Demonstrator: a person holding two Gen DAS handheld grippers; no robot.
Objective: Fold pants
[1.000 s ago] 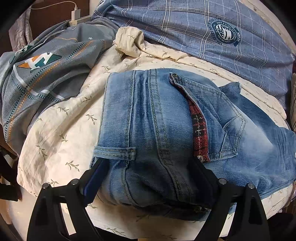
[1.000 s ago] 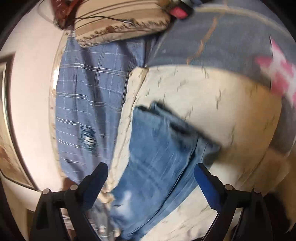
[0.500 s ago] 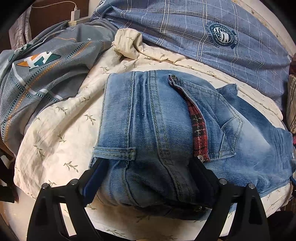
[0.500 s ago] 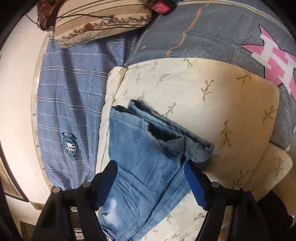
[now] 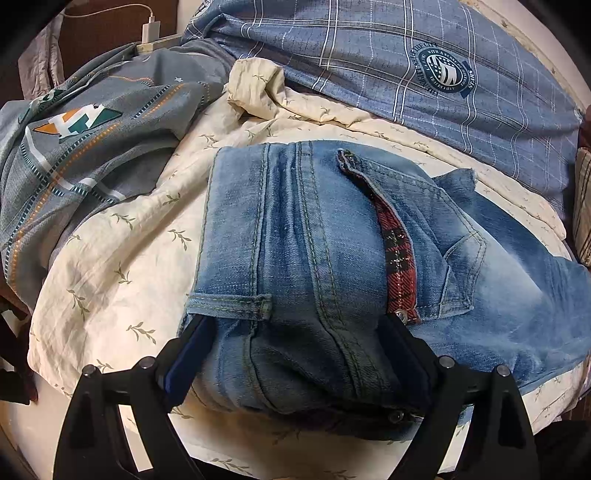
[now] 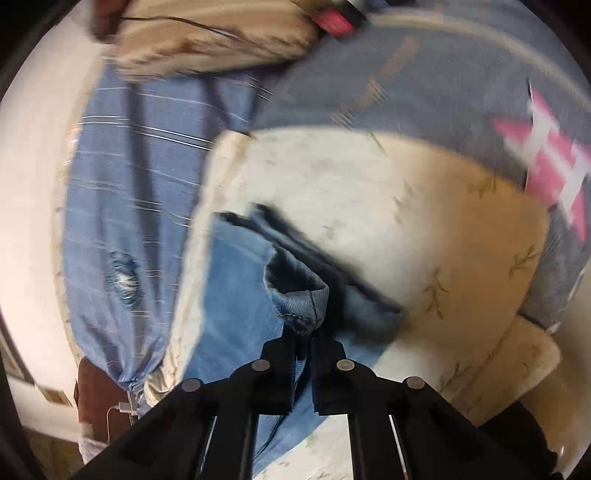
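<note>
Blue jeans [image 5: 303, 236] lie on a cream leaf-print sheet [image 5: 110, 266], waist end nearest in the left wrist view, with a red plaid lining showing at the pocket flap. My left gripper [image 5: 295, 325] stands wide open with the bunched waist filling the gap between its fingers; the denim drapes over the right finger. In the blurred right wrist view, my right gripper [image 6: 304, 343] is shut on the hem of a jeans leg [image 6: 299, 295], and the cuff puckers just above the fingertips.
A blue checked cover with a round badge [image 5: 443, 74] lies behind the jeans. A grey printed quilt [image 5: 81, 140] is at the left, with a charger and cable [image 5: 151, 31] beyond it. A striped pillow [image 6: 207, 40] sits at the top of the right view.
The right gripper's jaws went from wide open around the leg end to shut on the hem. The left gripper and the waist stayed where they were.
</note>
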